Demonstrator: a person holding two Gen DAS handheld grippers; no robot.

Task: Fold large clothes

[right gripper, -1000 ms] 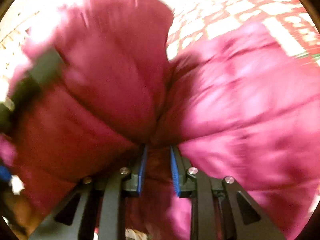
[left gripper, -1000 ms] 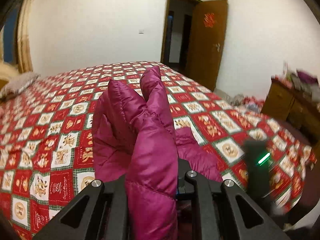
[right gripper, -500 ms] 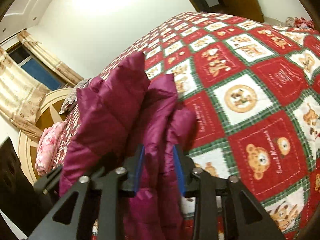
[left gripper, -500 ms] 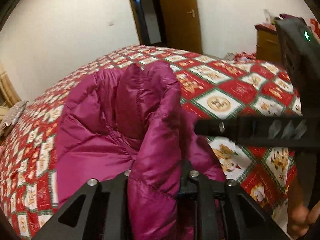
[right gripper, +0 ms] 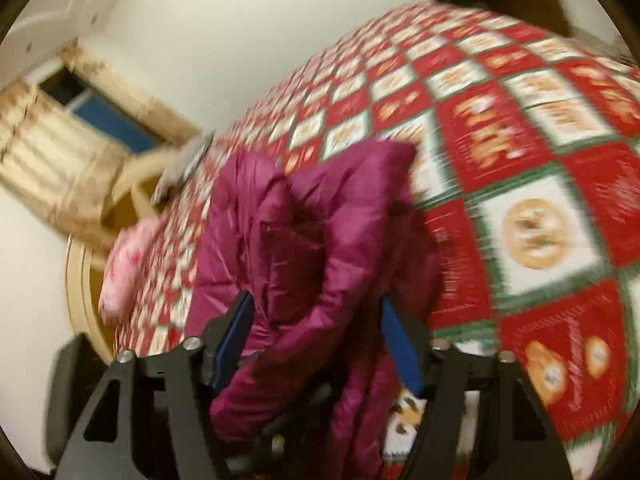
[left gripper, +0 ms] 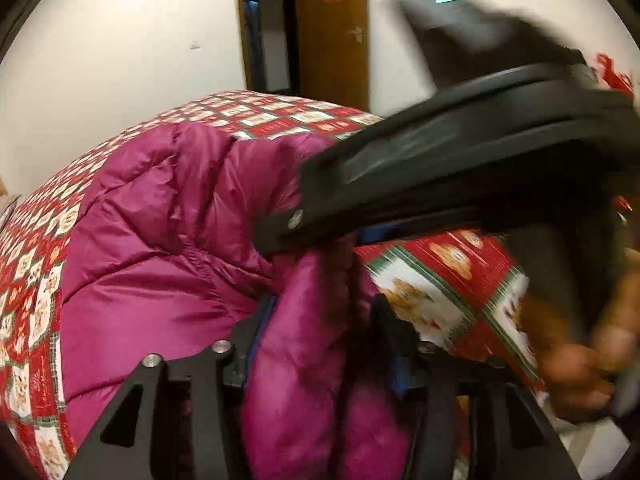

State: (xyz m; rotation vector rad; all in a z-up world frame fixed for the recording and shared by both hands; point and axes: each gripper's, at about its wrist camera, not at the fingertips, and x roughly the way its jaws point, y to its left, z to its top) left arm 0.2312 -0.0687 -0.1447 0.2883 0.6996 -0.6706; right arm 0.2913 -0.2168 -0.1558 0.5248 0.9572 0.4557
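Note:
A magenta puffer jacket (left gripper: 160, 248) lies on a bed with a red, white and green patchwork quilt (left gripper: 32, 264). My left gripper (left gripper: 324, 336) has its jaws spread apart, with a fold of the jacket between them. My right gripper (right gripper: 316, 332) also stands open, its blue pads (right gripper: 232, 336) wide of a bunched jacket fold (right gripper: 304, 248). In the left wrist view the right gripper (left gripper: 460, 160) crosses blurred, close above the jacket.
A wooden door (left gripper: 332, 40) and dark doorway are behind the bed. At the bed's head are a round wooden headboard (right gripper: 80, 300), a pink pillow (right gripper: 128, 264), a grey pillow (right gripper: 184, 168) and a curtained window (right gripper: 100, 116). A hand (left gripper: 580, 368) shows at right.
Both grippers have opened: their jaws were shut on jacket folds half a second ago. The right gripper has swung across, above the left one. The jacket has dropped lower onto the quilt.

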